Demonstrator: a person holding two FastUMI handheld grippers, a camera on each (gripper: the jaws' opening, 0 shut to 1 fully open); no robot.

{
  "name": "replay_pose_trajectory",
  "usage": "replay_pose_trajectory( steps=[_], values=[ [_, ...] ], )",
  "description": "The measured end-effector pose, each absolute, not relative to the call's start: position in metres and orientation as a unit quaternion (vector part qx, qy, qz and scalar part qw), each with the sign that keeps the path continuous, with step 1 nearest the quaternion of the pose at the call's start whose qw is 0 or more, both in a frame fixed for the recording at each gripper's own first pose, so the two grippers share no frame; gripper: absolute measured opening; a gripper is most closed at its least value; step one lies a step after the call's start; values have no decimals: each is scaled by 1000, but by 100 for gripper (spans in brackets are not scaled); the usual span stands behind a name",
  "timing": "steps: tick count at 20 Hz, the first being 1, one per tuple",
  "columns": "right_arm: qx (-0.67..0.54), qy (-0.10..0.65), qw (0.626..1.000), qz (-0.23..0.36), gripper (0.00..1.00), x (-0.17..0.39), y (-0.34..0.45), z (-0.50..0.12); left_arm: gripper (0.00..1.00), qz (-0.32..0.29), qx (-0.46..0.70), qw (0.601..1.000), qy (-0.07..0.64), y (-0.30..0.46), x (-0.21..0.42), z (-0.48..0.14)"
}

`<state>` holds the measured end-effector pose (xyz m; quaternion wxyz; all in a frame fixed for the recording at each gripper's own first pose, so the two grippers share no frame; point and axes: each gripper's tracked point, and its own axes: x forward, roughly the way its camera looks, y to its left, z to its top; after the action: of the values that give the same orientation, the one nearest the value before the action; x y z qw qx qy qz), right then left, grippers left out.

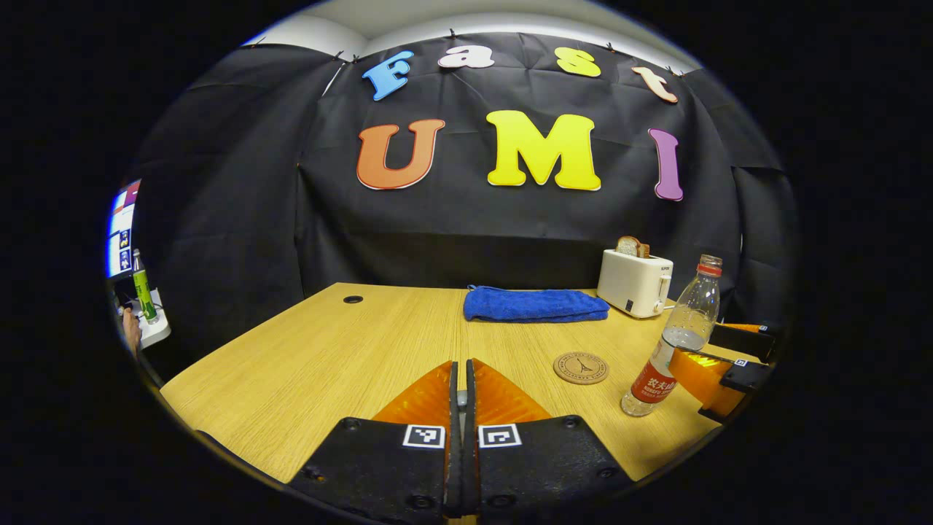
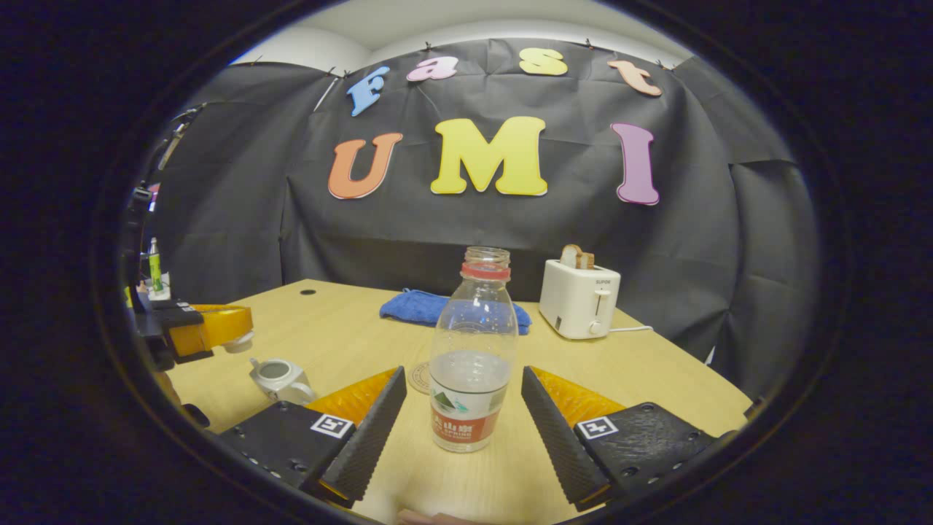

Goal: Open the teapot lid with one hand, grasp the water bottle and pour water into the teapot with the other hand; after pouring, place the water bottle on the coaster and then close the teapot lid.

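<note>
Teapot (image 2: 277, 378) lidless in right gripper view — coaster (image 1: 580, 367) clear in left.

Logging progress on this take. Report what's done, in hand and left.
Done: the small white teapot stands open; the left gripper holds its white lid raised beside it. In hand: the right gripper, open, straddles the uncapped clear plastic water bottle without gripping it. Whether water was poured, I cannot tell. Left: bottle onto the round brown coaster, then lid back on.
</note>
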<state>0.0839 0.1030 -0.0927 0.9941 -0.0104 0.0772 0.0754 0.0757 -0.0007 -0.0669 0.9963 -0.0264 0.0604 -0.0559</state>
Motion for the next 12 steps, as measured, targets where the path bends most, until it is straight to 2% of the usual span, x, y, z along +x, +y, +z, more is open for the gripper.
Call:
replay_pose_trajectory(
  steps=[3, 6, 8, 9, 12],
  values=[
    [-9, 79, 995, 66, 98, 101, 102, -94, 3, -44, -15, 997, 56, 17, 70, -56],
    [-2, 82, 994, 66, 95, 111, 103, -96, 3, -50, -20, 997, 54, 24, 61, -45],
    [-6, 85, 994, 61, 92, 115, 103, -98, 3, -55, -19, 997, 51, 26, 56, -39],
    [-8, 84, 995, 61, 79, 117, 104, -97, 3, -62, -15, 997, 53, 26, 54, -39],
    [-30, 86, 994, 58, 77, 111, 109, -95, 3, -64, -10, 997, 53, 37, 50, -34]
  ],
)
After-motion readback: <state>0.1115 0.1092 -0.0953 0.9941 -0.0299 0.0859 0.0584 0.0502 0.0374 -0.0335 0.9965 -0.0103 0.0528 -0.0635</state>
